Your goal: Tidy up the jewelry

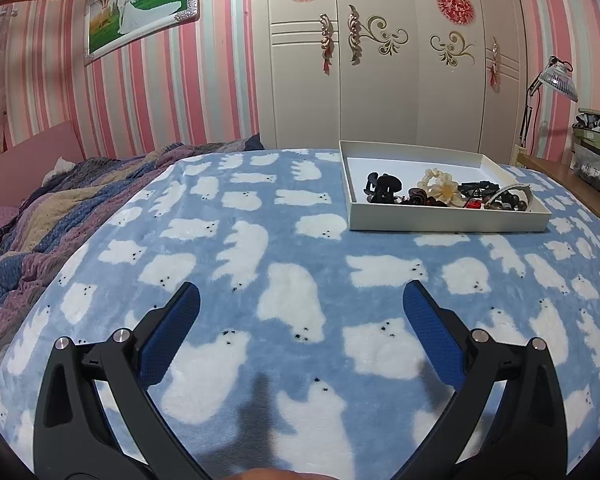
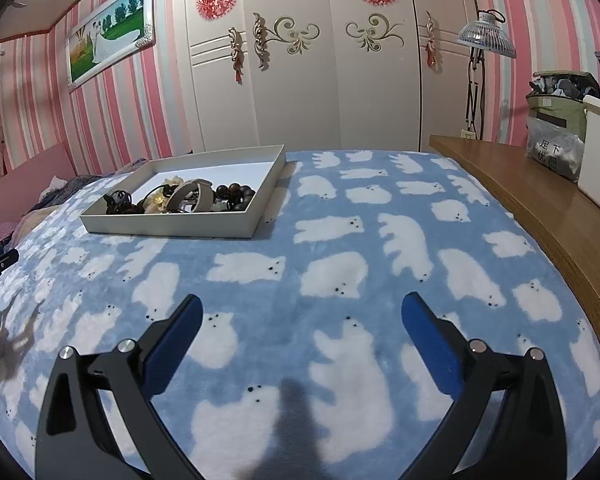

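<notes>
My left gripper [image 1: 302, 298] hangs over the blue fleece blanket printed with white bears [image 1: 260, 264], its blue-padded fingers [image 1: 172, 336] spread wide with nothing between them. My right gripper [image 2: 302, 310] hovers the same way over the same blanket [image 2: 340, 240], its fingers [image 2: 432, 344] released and empty. The shallow white rectangular cardboard tray [image 1: 448, 220] rests on the blanket well beyond my left fingertips and off toward the right finger's side; from my right gripper it [image 2: 168, 226] lies ahead and past the left finger. All the jewelry sits inside it, crowded toward the wall nearest me: a black claw hair clip [image 1: 384, 188] at the end closest to my left finger's line, a cream flower-shaped hair tie [image 1: 440, 186] just beside it, dark green pieces [image 1: 478, 190] further along, and a string of dark brown wooden beads [image 1: 508, 202] at the far end. From my right gripper I also see a beige curved bangle [image 2: 190, 196] lying over the pile, touching the beads [image 2: 236, 196]. The far part of the tray floor is bare. A brown wooden headboard ledge [image 2: 540, 204] runs along the blanket beyond my right finger.
</notes>
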Available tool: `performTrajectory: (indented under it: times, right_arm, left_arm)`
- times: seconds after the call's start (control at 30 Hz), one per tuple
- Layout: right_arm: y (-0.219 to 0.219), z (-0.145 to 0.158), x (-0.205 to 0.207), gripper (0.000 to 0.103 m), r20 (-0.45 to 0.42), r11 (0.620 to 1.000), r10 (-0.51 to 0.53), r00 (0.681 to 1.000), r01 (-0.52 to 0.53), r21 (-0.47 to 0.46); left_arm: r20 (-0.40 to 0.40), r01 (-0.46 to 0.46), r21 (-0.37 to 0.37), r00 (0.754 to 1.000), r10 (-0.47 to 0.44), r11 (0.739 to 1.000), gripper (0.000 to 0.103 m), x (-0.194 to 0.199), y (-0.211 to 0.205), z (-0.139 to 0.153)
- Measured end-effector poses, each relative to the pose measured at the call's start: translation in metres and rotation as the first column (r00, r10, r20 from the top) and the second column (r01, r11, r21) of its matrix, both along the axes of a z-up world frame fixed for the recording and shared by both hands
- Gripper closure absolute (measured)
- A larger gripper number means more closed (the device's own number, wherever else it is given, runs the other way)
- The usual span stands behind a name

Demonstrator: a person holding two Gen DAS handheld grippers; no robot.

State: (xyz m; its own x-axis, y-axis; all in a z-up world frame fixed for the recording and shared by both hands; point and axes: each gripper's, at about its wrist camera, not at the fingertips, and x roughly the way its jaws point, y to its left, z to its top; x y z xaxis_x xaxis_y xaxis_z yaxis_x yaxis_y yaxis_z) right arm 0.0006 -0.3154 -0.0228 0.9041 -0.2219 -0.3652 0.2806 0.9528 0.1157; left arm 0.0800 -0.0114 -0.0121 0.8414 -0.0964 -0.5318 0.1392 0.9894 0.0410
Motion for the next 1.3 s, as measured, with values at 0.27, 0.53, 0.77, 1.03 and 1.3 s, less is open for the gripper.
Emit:
performTrajectory:
  times: [0.27,0.53,0.77,1.03,1.3]
  right_arm:
    - [0.002,-0.0003,0.0019,0.003,-0.009,1.0,-0.001,1.0,0.001,-0.01]
    - [0.0018,-0.0004,0.0025,0.003,-0.013,1.0,-0.006,1.0,0.006,-0.009]
    - [0.0016,-0.0001,0.0034,0.003,-0.018,1.0,-0.005,1.0,0.005,-0.012]
    - [0.0021,0.0,0.0043,0.003,-0.018,1.0,-0.01,1.0,0.009,-0.02]
    - [0.002,-0.0002,0.0044,0.003,-0.017,1.0,-0.01,1.0,0.01,-0.015]
  left_arm:
    - [0.008,0.003,0.003,1.0,-0.003,1.0,0.003,-0.0017,-0.0004,0.0005]
    - [0.003,0.006,0.005,1.0,-0.006,1.0,0.003,-0.0006,-0.0007,-0.0002]
    - [0.006,0.006,0.003,1.0,-0.006,1.0,0.003,-0.0012,-0.0008,0.0002]
    - [0.011,0.003,0.002,1.0,-0.003,1.0,0.003,-0.0026,-0.0004,0.0005]
    - [0.011,0.002,0.002,1.0,-0.003,1.0,0.003,-0.002,0.0005,0.0008]
